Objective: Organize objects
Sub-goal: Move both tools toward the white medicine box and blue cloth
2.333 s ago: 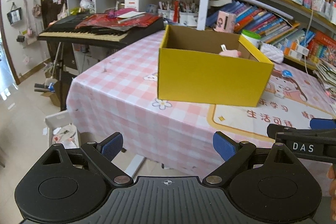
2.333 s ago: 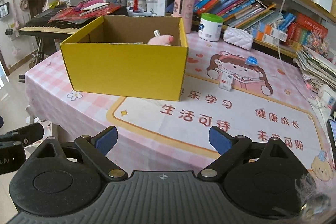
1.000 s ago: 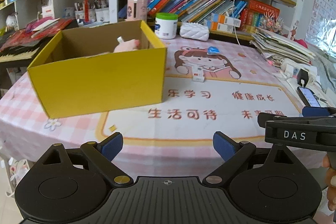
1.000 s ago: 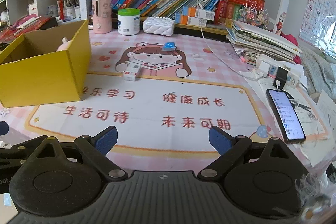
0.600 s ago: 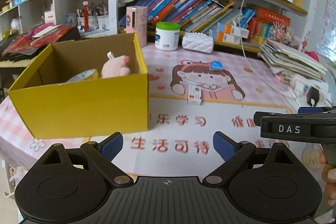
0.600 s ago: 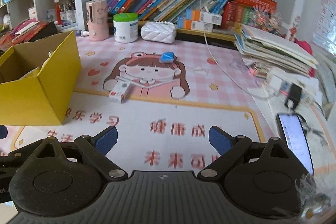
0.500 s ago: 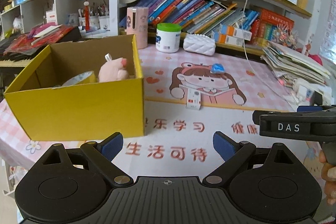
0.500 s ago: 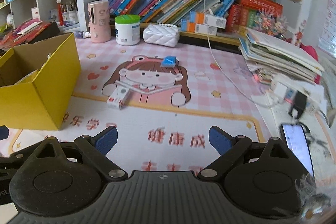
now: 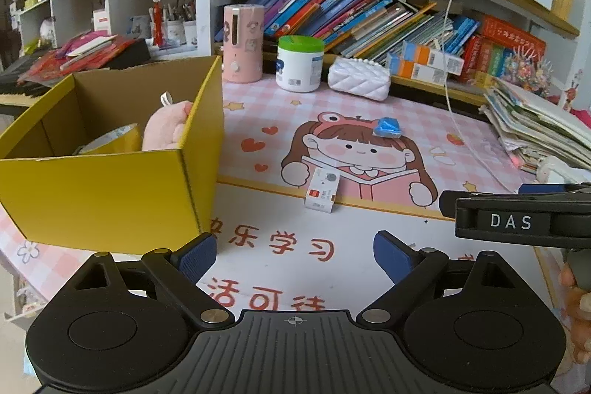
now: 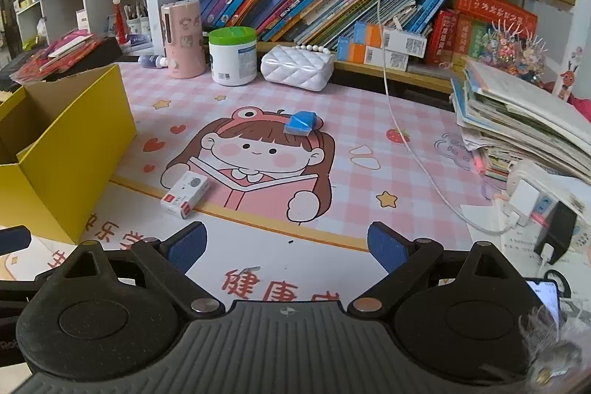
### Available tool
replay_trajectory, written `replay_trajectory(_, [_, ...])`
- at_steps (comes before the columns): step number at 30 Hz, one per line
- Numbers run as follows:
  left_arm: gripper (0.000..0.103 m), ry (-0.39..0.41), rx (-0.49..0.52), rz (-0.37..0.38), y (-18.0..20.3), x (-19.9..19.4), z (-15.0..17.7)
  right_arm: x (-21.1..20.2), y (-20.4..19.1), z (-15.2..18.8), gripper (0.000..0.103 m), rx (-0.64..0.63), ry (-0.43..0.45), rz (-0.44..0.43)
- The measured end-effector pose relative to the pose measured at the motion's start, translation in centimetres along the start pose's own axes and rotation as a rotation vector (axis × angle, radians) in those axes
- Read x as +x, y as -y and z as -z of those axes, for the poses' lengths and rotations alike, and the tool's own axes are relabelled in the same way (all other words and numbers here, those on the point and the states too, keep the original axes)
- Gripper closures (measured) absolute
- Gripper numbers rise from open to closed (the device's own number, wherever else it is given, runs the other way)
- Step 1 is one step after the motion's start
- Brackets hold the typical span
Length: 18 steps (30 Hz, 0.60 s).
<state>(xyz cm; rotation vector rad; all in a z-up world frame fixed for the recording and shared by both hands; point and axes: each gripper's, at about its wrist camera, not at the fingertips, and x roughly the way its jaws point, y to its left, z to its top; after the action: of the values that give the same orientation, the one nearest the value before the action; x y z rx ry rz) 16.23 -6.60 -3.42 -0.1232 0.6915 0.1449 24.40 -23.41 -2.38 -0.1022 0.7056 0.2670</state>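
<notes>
A yellow cardboard box point(image 9: 110, 194) point(image 10: 70, 150) stands at the table's left, with a pink plush toy point(image 9: 166, 130) and a roll of tape point(image 9: 110, 141) inside. A small white carton point(image 9: 322, 190) point(image 10: 184, 194) lies on the cartoon mat, and a blue packet point(image 9: 386, 127) point(image 10: 301, 122) lies farther back. My left gripper point(image 9: 294, 253) hangs open above the mat's front, empty, with the carton ahead of it. My right gripper point(image 10: 286, 246) is open and empty too; the carton lies ahead to its left. Its finger shows at the right of the left wrist view.
At the back stand a pink dispenser point(image 10: 183, 37), a white jar with a green lid point(image 10: 232, 56) and a white quilted purse point(image 10: 297, 65) below shelves of books. A paper stack point(image 10: 524, 113), charger and cable point(image 10: 406, 143) and a phone point(image 10: 545, 298) crowd the right side.
Both grippers have swung right and moved in over the table. The box has slid to the left of each view and the carton and blue packet have come nearer.
</notes>
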Motion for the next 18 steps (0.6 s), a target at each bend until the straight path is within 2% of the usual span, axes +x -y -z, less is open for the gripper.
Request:
replay_trajectory(3, [0.011,-0.003,0.004,-0.022,0.7,0.5,-0.2,0.6,0.9,-0.3,0.009,0.009,-0.002,-0.019])
replay_trajectory(4, [0.015,0.0,0.007,-0.027,1.0,0.6,-0.3,0.8,1.2,-0.4,0.009,0.013,0.0,-0.024])
replay_trajectory(8, [0.02,0.015,0.017,-0.052,1.7,1.1,-0.6,1.5,2.0,-0.9,0.009,0.028,0.006,-0.048])
replay_trajectory(13, [0.033,0.004,0.022,-0.069,2.2,2.2,-0.9,2.6,2.4,-1.7,0.01,0.03,0.008,-0.073])
replay_trajectory(18, [0.036,-0.003,0.034,-0.058,3.1,3.7,-1.2,3.8,2.5,-2.5,0.011,0.018,0.005,-0.087])
